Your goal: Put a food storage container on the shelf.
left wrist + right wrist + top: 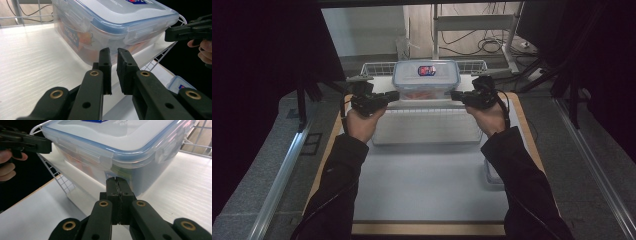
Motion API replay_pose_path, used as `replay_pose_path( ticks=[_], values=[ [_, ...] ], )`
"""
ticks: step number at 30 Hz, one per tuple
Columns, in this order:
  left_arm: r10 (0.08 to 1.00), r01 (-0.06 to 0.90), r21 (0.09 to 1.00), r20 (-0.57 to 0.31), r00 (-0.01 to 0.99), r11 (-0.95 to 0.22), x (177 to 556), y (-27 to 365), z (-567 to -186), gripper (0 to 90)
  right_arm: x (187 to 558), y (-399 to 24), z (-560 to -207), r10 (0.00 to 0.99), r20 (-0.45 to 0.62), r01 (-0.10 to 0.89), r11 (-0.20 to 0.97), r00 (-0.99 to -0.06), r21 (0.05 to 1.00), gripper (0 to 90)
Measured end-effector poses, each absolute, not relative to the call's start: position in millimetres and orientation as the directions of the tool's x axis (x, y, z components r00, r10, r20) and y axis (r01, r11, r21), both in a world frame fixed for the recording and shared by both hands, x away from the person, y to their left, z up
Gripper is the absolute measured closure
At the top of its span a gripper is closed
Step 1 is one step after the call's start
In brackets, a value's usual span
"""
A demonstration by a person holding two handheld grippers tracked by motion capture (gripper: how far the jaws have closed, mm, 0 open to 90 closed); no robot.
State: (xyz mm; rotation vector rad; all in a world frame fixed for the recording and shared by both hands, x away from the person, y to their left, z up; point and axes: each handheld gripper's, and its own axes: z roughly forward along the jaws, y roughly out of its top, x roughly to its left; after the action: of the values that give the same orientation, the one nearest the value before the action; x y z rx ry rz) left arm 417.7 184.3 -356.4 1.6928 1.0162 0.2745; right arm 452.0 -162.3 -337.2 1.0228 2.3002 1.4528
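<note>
Person's dark-sleeved forearms reach in from the near edge of the counter [427,190], a white sheet on a wood-edged top. By the right sleeve, a small lidded tub [493,176] sits partly hidden.

Mid-counter: a white wire tray [427,127] lies flat betw. the two hands. Left gripper [393,94] and right gripper [455,95] point inward, facing each other, one at each end of a clear plastic container [426,79]. In the left gripper view the left gripper's [114,58] jaws stand nearly together w/ only a thin slit between the pads, nothing in it, tips just short of the container's [110,30] near lower corner. In the right gripper view the right gripper's [116,185] jaws are pressed fully together, empty, tips close to the container's [117,152] wall; contact can't be told.

Container: blue-rimmed lid latched on, red-and-blue label on top, orange contents seen thru the wall. It rests on a white surface ringed by a wire basket [374,68] at the counter's far edge. Beyond: floor w/ cables and a metal rack's legs.
</note>
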Motion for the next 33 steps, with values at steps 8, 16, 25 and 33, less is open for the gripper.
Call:
replay_pose_path(
  ticks=[8, 16, 25, 33],
  values=[
    [0.721, 0.467, 0.882, -0.28, 0.634, -0.068, 406.1, 178.0, -355.1, 75.3, 447.1, -163.5, -337.6, 0.649, 0.163, 0.417, 0.26, -0.743, 0.871, 86.7],
    [0.716, 0.442, 0.886, -0.218, 0.663, -0.14, 389.1, 172.0, -360.2, 60.9, 433.4, -164.7, -339.9, 0.623, 0.149, 0.396, 0.279, -0.768, 0.875, 73.1],
    [0.714, 0.422, 0.887, -0.171, 0.679, -0.189, 365.1, 171.1, -376.3, 44.7, 416.3, -164.5, -348.3, 0.603, 0.122, 0.373, 0.311, -0.788, 0.874, 56.3],
    [0.718, 0.389, 0.888, -0.101, 0.689, -0.248, 338.3, 165.9, -391.0, 28.6, 398.4, -163.4, -361.2, 0.581, 0.119, 0.374, 0.341, -0.805, 0.863, 43.7]
  ],
)
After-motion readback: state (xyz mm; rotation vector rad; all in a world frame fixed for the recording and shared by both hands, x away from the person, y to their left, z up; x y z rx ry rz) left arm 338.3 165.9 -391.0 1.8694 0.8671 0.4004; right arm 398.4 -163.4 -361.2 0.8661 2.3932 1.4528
